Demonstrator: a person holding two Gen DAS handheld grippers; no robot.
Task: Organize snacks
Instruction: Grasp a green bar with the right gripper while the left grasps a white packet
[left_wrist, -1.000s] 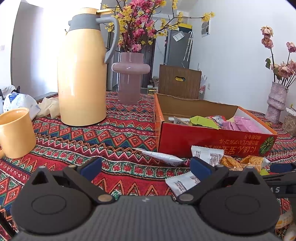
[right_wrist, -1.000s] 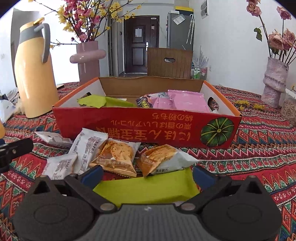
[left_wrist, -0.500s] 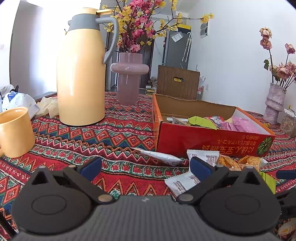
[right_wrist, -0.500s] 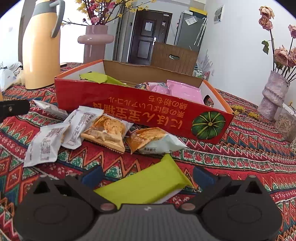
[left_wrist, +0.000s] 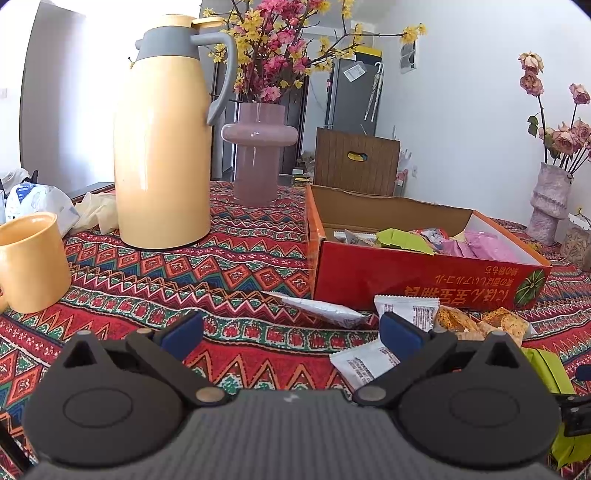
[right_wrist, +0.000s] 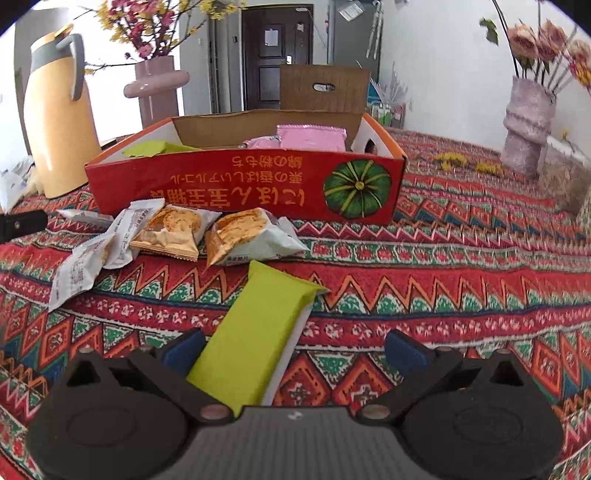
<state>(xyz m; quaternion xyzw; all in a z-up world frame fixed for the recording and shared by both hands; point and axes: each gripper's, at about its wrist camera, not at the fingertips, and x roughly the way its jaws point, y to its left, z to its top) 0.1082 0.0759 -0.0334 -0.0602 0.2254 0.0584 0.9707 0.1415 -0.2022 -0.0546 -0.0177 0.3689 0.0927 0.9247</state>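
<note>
My right gripper (right_wrist: 293, 349) is spread wide, blue pads well apart, and the green packet (right_wrist: 258, 332) lies on the cloth between them, slanted — its near end sits close against the left pad (right_wrist: 184, 349), though I can't quite tell if they touch. Nothing is clamped. My left gripper (left_wrist: 291, 332) is wide open too, with only the patterned tablecloth (left_wrist: 166, 277) showing between its pads.

Just beyond the green packet, in the right wrist view, two snack packs printed with golden biscuits (right_wrist: 173, 230) (right_wrist: 251, 236) lie side by side, and white wrappers (right_wrist: 96, 254) overlap at their left. All of them sit close in front of the red box (right_wrist: 240, 184), the one with a green pumpkin on its front wall. Inside the box I can see pink packets (right_wrist: 312, 137) toward the right and a green one (right_wrist: 155, 148) at the left end.

From the left wrist view, one white wrapper (left_wrist: 369, 360) sits just beside my right-hand pad, and a silvery packet (left_wrist: 321, 309) lies near the box's corner. Farther out on the left stand a yellow mug (left_wrist: 33, 262), a tall yellow thermos (left_wrist: 162, 155) and a pink vase (left_wrist: 258, 155) of blossoms — all well clear of the snacks.
</note>
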